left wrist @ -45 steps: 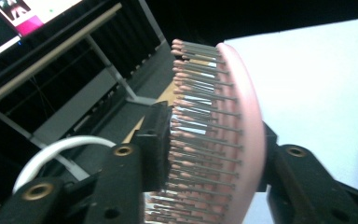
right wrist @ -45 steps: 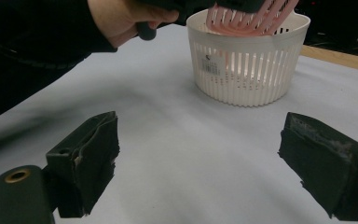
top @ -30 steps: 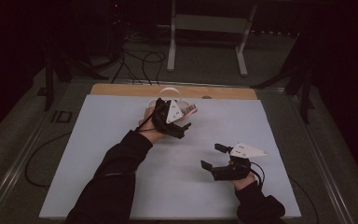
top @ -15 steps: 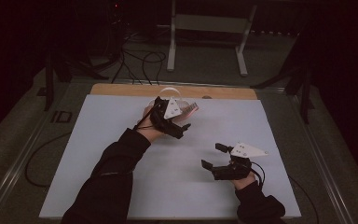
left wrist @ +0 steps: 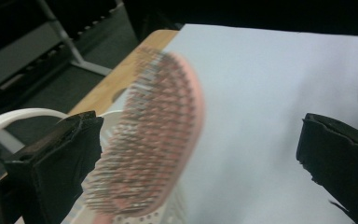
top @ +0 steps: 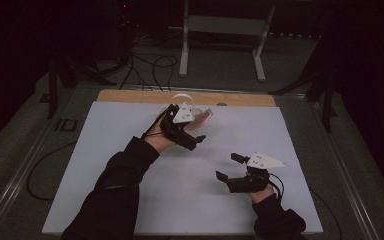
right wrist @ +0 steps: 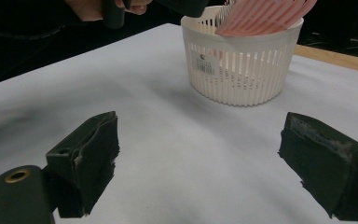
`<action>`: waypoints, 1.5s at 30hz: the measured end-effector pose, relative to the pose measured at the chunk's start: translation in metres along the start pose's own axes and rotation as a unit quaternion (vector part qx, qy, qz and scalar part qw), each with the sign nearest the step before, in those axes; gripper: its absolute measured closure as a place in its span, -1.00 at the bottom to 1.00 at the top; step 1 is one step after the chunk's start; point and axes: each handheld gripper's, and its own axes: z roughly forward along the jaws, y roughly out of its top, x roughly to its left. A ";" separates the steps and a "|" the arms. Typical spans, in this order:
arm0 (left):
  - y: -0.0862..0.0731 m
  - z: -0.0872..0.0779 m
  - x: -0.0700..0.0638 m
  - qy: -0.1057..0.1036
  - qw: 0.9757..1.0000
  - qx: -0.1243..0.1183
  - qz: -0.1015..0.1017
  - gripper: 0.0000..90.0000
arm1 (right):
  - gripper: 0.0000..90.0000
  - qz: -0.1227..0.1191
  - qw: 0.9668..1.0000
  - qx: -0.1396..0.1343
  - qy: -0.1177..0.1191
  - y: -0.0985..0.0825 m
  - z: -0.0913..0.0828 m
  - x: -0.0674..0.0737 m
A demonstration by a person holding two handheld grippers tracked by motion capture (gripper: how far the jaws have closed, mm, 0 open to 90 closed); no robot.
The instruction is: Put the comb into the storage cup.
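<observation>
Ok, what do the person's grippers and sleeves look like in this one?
Both grippers are black with two blocky black jaws whose pads look worn. The left gripper and right gripper each carry a pale three-cornered plate on top. A thin black cable trails from the right one. The sleeves are dark, long.

Black sleeves, black two-jaw grippers.
The left gripper [top: 190, 131] and the right gripper [top: 228, 167] each carry a grey three-cornered plate; a black cable trails from the right.

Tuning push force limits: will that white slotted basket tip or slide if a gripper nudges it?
Probably slides rather than tips: the basket looks squat, wider than tall, on the smooth white table cover. Its thin slotted plastic walls suggest it is light and slightly flexible, so a small nudge may move it. The pink hairbrush leaning out over its rim could make it tippier toward that side.
</observation>
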 end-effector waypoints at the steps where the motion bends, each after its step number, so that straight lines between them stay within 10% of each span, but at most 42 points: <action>1: 0.000 -0.001 0.000 -0.001 1.000 0.002 -0.002 -1.00 | -0.75 -0.001 1.000 0.002 0.000 0.000 0.000 0.000; 45: -0.032 -0.066 -0.005 -0.057 0.997 0.004 -0.047 -1.00 | -0.75 -0.010 1.000 0.012 -0.022 -0.012 -0.013 -0.010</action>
